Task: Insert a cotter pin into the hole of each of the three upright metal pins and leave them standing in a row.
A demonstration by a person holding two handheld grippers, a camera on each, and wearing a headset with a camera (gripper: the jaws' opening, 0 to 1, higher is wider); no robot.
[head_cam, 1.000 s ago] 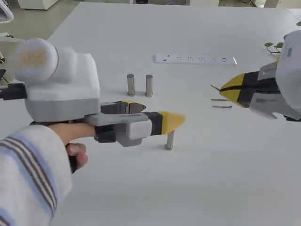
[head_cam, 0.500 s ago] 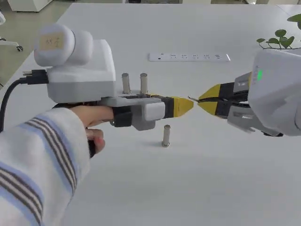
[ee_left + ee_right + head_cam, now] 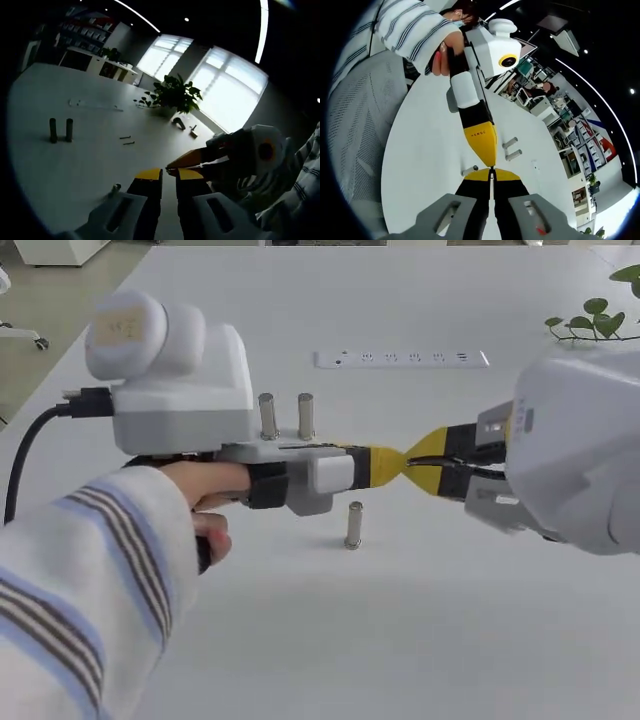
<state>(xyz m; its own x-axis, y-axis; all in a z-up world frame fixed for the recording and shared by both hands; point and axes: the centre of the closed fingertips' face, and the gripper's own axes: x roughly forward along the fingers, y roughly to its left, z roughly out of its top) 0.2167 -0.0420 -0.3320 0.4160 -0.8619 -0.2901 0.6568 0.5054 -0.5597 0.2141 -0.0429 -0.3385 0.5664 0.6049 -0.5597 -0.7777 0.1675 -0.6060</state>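
The right gripper (image 3: 491,174) is clamped on a cotter pin (image 3: 491,187). The pin's long axis runs along the jaws and points straight at the left gripper (image 3: 168,173), whose jaws stand slightly apart. The two grippers meet tip to tip above the table (image 3: 400,630). One metal pin (image 3: 353,525) stands upright just below them. Two more metal pins (image 3: 286,416) stand side by side behind the left gripper. Two loose cotter pins (image 3: 126,140) lie flat farther off, with a power strip (image 3: 400,359) and a plant (image 3: 590,318) beyond.
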